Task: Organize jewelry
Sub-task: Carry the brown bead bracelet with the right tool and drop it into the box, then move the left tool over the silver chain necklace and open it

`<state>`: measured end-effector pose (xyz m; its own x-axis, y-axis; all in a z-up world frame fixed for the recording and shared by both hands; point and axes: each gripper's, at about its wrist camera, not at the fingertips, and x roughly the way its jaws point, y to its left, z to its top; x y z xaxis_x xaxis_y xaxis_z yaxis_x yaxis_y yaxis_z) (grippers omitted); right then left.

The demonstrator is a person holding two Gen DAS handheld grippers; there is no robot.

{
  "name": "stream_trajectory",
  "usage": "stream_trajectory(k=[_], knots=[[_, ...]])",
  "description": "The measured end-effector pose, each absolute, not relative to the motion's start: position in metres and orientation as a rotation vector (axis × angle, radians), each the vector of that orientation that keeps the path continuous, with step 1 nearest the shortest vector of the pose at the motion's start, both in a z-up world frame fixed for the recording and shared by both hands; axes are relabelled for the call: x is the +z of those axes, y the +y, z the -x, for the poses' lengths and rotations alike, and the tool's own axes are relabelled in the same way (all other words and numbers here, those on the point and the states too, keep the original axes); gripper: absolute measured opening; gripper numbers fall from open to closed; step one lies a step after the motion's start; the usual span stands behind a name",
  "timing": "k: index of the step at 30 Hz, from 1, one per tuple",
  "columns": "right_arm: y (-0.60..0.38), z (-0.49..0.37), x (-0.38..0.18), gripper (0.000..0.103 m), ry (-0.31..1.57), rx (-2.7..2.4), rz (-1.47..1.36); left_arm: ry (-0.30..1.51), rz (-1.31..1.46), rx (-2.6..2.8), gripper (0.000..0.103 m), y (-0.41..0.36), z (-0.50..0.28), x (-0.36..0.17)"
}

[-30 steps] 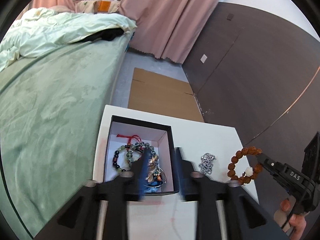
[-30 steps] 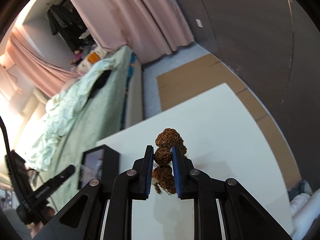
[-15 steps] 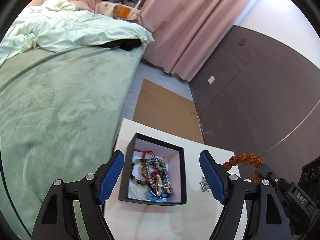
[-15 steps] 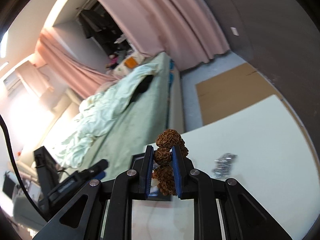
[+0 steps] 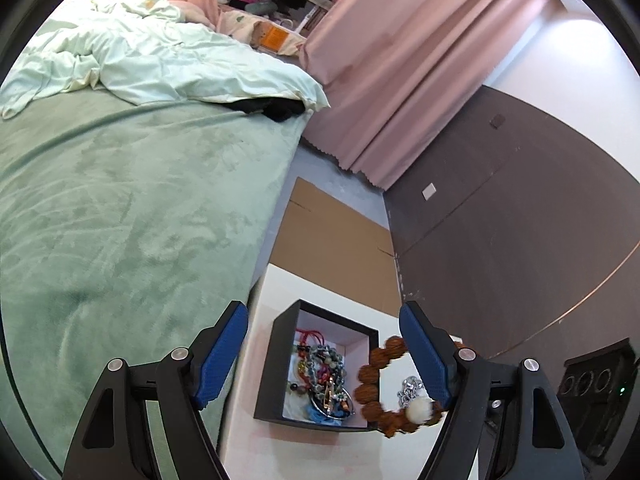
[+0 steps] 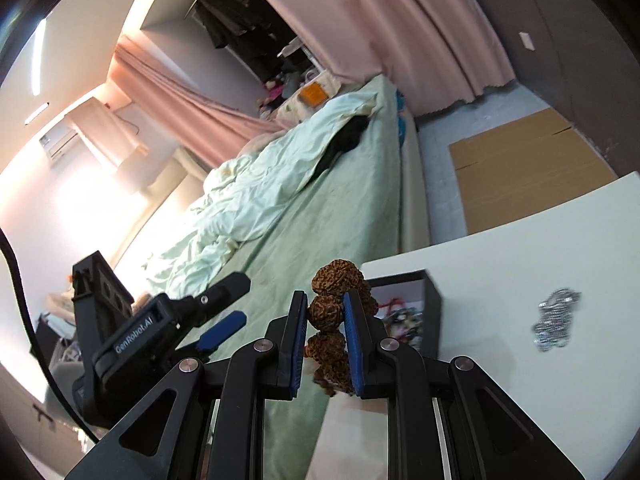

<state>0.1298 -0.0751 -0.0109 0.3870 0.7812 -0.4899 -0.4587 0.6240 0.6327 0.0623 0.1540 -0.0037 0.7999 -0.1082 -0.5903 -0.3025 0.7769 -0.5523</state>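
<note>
A black jewelry box (image 5: 280, 364) with a pale lining sits on the white table (image 5: 304, 456) and holds several bead bracelets (image 5: 324, 376). My left gripper (image 5: 324, 344) is wide open and raised above the box. My right gripper (image 6: 325, 308) is shut on a brown seed-bead bracelet (image 6: 326, 308). In the left wrist view that bracelet (image 5: 370, 374), with one white bead, hangs at the box's right edge. The box also shows in the right wrist view (image 6: 434, 312). A silver chain (image 6: 554, 324) lies on the table to the box's right, also seen in the left wrist view (image 5: 408, 390).
A bed with a green cover (image 5: 120, 220) runs along the table's left side. A cardboard sheet (image 5: 332, 240) lies on the floor beyond the table. A dark wall panel (image 5: 500, 240) stands on the right, pink curtains (image 5: 392, 80) behind.
My left gripper opened wide and rose away from the box. My right gripper carried the brown bracelet leftward, from over the bare table to the box's right edge.
</note>
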Motion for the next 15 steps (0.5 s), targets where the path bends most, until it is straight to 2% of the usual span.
stream_trajectory(k=[3, 5, 6, 7, 8, 13, 15], knots=[[-0.065, -0.133, -0.018, 0.019, 0.858, 0.849, -0.446, 0.643, 0.691, 0.116, 0.079, 0.157, -0.063, -0.004], [-0.059, -0.142, -0.031, 0.02, 0.926, 0.819, -0.424, 0.641, 0.687, 0.117, 0.079, 0.157, -0.063, -0.004], [-0.055, -0.15, -0.042, 0.026, 0.993, 0.787, -0.395, 0.641, 0.684, 0.114, 0.079, 0.156, -0.064, -0.004], [-0.056, -0.153, -0.049, 0.036, 1.028, 0.757, -0.376, 0.643, 0.682, 0.112, 0.079, 0.156, -0.065, -0.004], [-0.059, -0.155, -0.053, 0.038, 1.039, 0.724, -0.36, 0.644, 0.679, 0.111, 0.079, 0.155, -0.065, -0.004], [-0.083, -0.151, -0.037, 0.038, 0.972, 0.7, -0.329, 0.64, 0.667, 0.096, 0.079, 0.152, -0.066, -0.002], [-0.099, -0.15, -0.03, 0.043, 0.947, 0.677, -0.332, 0.637, 0.661, 0.098, 0.079, 0.15, -0.066, 0.0]])
